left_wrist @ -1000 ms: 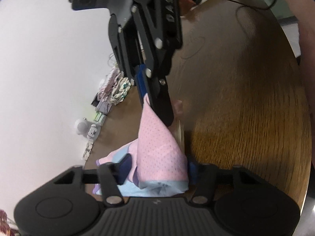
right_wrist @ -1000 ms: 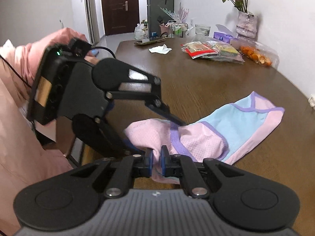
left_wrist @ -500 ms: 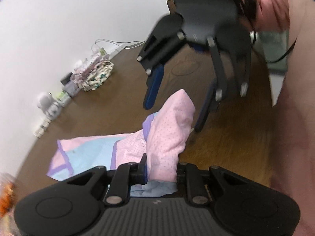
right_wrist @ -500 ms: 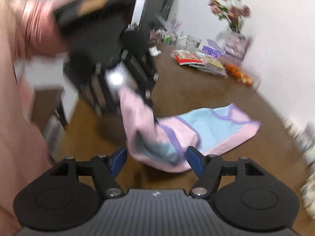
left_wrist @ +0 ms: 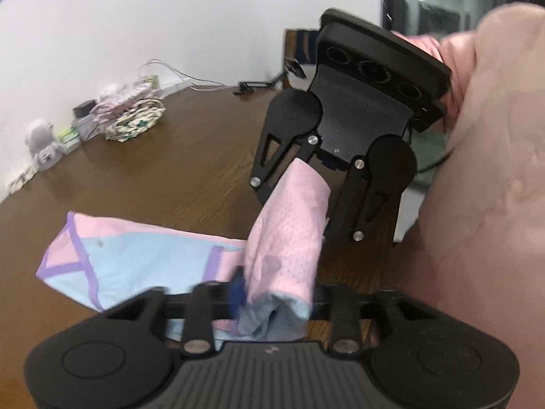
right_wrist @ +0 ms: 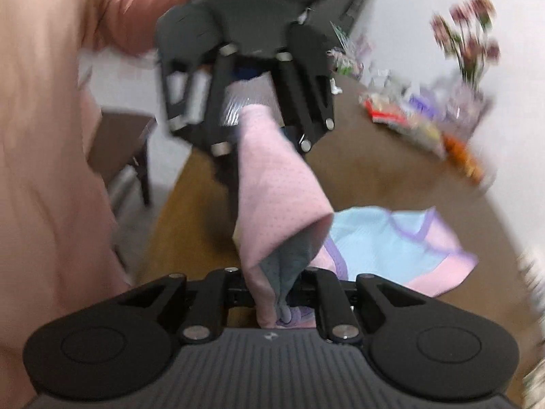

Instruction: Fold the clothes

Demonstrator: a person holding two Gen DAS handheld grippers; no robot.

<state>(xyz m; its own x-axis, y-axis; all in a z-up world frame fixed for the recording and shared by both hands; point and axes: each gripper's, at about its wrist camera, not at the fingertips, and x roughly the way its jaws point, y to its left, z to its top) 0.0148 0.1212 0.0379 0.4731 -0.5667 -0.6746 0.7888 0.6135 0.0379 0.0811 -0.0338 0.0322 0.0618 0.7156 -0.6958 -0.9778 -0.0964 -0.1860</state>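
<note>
Brown wood of the table point(left_wrist: 190, 170) fills my left wrist view, with a clutter of small items point(left_wrist: 126, 119) along its far left edge by the white wall. My garment point(left_wrist: 136, 259), pink and light blue with purple trim, lies flat toward the near left, and one pink end rises between the two tools. My left gripper point(left_wrist: 272, 301) has just been opening; cloth sits between its jaws, though I cannot tell whether the pads press it. My right gripper point(right_wrist: 272, 294) has just been closing and pinches a bunched fold of it. A pink sleeve point(left_wrist: 494, 136) fills the right.
</note>
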